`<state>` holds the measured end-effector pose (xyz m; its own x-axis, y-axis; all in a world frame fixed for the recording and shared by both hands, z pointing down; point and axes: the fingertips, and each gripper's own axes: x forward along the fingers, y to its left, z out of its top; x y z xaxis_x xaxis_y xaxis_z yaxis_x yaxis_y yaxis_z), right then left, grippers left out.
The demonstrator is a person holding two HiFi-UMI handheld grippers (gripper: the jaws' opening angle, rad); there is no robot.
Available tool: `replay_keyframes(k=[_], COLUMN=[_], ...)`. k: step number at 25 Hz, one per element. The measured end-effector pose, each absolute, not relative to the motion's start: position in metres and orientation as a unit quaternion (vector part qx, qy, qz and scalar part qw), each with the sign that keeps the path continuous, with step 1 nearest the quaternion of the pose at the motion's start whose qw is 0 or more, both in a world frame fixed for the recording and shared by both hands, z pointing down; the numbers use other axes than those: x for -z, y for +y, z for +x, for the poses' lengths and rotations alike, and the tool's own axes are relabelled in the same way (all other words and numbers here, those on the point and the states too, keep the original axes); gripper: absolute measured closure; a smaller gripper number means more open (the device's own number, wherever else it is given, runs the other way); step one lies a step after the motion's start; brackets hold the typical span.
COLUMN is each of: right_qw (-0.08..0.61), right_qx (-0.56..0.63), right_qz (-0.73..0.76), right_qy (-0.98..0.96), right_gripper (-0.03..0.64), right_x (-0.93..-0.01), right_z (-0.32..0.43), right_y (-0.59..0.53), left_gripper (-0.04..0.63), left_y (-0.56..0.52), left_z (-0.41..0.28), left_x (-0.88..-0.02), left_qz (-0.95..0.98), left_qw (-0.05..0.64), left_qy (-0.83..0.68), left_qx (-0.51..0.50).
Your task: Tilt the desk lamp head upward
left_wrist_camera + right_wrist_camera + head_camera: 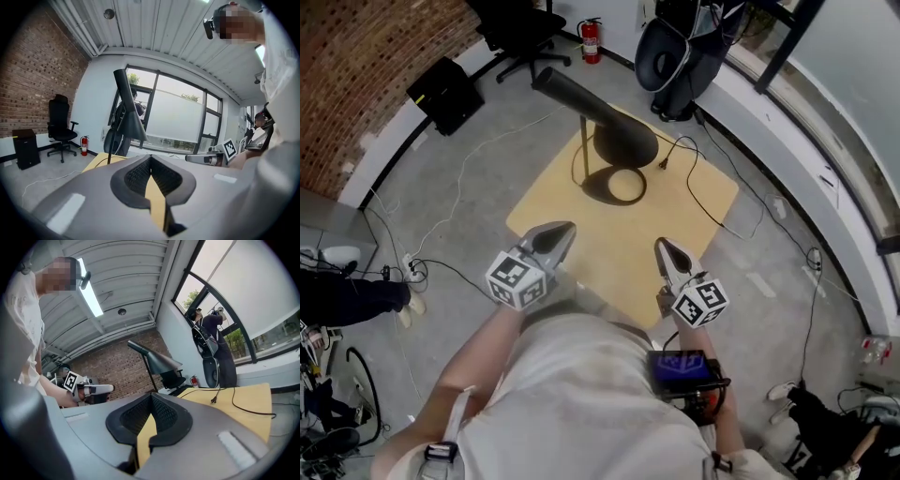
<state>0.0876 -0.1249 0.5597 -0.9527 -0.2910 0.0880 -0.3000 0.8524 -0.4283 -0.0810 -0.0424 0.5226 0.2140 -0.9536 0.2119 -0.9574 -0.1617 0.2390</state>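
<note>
A black desk lamp stands on a small square wooden table (572, 225). Its cone head (600, 117) slopes down toward the right over a ring base (622, 185). The thin stem rises at the base's left. The lamp head also shows in the left gripper view (129, 112) and in the right gripper view (157, 359). My left gripper (567, 228) is shut and empty over the table's near left part, well short of the lamp. My right gripper (661, 246) is shut and empty over the near right part.
The lamp's unplugged cord (698, 183) trails across the table's right side onto the floor. A black office chair (520, 28), a fire extinguisher (592, 39) and a black box (445, 94) stand beyond. Cables cross the grey floor. A brick wall is at left.
</note>
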Motion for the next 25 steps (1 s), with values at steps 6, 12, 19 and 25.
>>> replay_keyframes(k=[6,12,19,25], right_qw=[0.009,0.011,0.018,0.023], right_qx=[-0.215,-0.196,-0.195,-0.186], right_qz=[0.203,0.245,0.307,0.328], right_qy=[-0.955,-0.949,-0.931,-0.926], right_gripper=[0.603,0.603,0.603,0.603], right_x=[-0.546,-0.531,-0.524,-0.51], right_z=[0.066,0.031,0.017,0.001], right_y=[-0.143,-0.166,-0.191,-0.2], left_gripper=[0.594,0.594,0.594,0.594], left_y=[-0.073,-0.092,-0.117,-0.131], left_z=[-0.104,-0.142,-0.161,-0.172], left_x=[-0.518,-0.511,-0.523,-0.521], left_qz=[0.795,0.821,0.848,0.868], left_qw=[0.16,0.15,0.161,0.152], left_qy=[-0.585,-0.55,-0.505,-0.473], left_qx=[-0.007,-0.005,-0.02,-0.023])
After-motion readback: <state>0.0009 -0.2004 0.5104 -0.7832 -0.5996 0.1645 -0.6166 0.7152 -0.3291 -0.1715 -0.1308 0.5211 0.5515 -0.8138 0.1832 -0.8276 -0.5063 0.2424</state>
